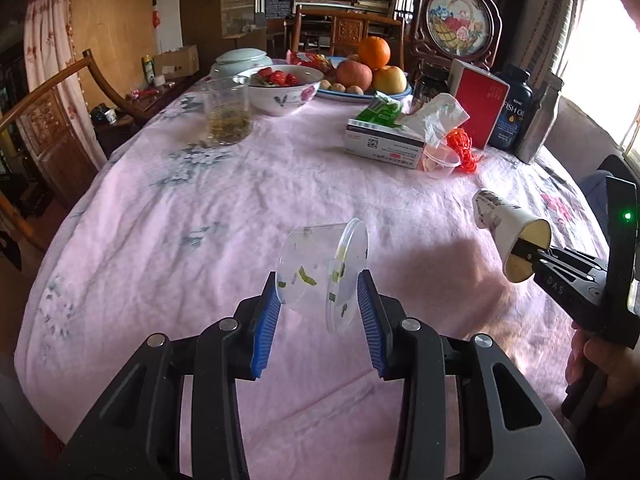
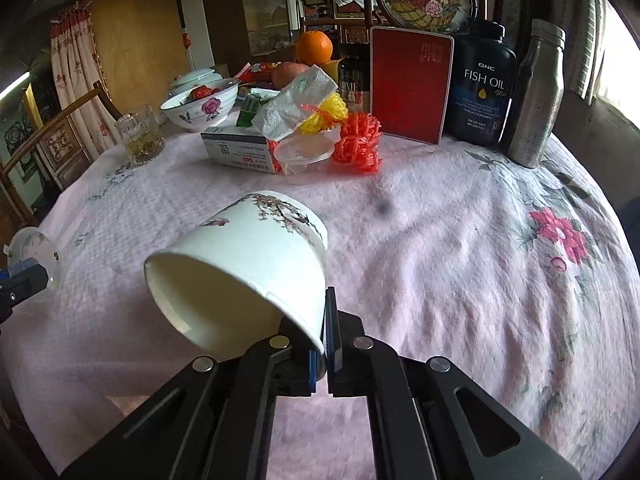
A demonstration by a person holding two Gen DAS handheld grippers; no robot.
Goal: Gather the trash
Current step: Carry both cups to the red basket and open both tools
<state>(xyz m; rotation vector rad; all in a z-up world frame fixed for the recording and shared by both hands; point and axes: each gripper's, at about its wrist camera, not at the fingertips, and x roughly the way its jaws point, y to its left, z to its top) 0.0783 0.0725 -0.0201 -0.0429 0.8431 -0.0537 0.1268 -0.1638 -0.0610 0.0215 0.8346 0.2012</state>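
Note:
My left gripper [image 1: 318, 286] is shut on a clear plastic container [image 1: 320, 264] with green scraps stuck inside; it lies on its side between the blue pads, above the pink tablecloth [image 1: 200, 208]. My right gripper [image 2: 323, 320] is shut on the rim of a white paper cup [image 2: 248, 256] printed with blossoms, which is tipped on its side above the cloth. From the left wrist the paper cup [image 1: 504, 224] and the right gripper [image 1: 528, 254] show at the right edge. From the right wrist the clear container [image 2: 34, 248] shows at the far left.
Behind lie a crumpled tissue [image 2: 292, 104] on a flat box [image 2: 240, 150], a small clear tub [image 2: 304, 154], orange netting [image 2: 358, 142], a red box [image 2: 410, 84], a fish oil bottle [image 2: 482, 80] and a steel bottle [image 2: 538, 92]. A glass [image 1: 226, 112], a bowl [image 1: 280, 92] and a fruit plate [image 1: 360, 94] stand at the back.

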